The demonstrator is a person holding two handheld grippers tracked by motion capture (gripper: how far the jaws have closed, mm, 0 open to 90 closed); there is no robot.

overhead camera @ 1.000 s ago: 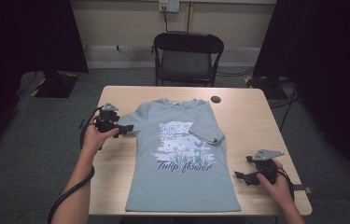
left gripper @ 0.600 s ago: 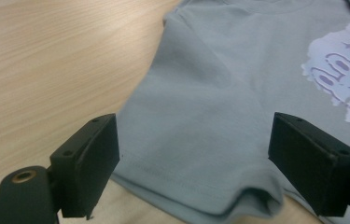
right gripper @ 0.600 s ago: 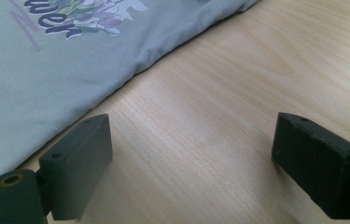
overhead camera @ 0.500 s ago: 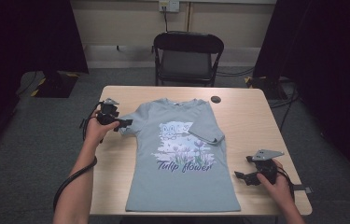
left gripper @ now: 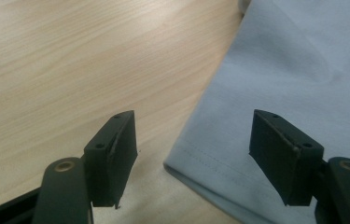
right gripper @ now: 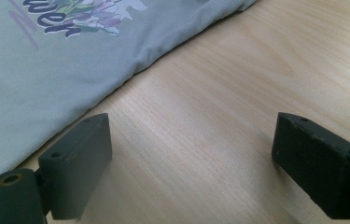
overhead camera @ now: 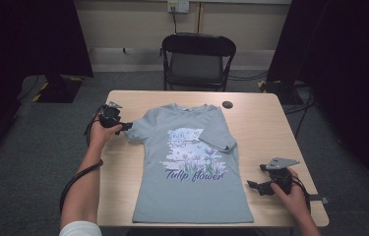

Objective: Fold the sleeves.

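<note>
A light blue T-shirt (overhead camera: 192,196) printed "Tulip flower" lies flat, front up, on the wooden table (overhead camera: 265,132). Its right sleeve (overhead camera: 216,139) is folded in over the chest. My left gripper (overhead camera: 124,127) sits low at the shirt's left sleeve. In the left gripper view the sleeve's hem corner (left gripper: 219,163) lies between the jaws of the left gripper (left gripper: 192,120). The jaws have just been closing but stand apart, with the pads off the cloth. My right gripper (overhead camera: 254,186) rests open on bare wood beside the shirt's lower right side (right gripper: 46,70), with nothing between the jaws of this gripper (right gripper: 192,121).
A small black round object (overhead camera: 227,104) lies near the table's far edge. A black folding chair (overhead camera: 199,59) stands behind the table. Cables run along the floor at the right. Bare wood shows on both sides of the shirt.
My left gripper has shifted a little toward the far side and sunk to the left sleeve's hem, and its jaws have narrowed. The right gripper and the shirt have stayed put.
</note>
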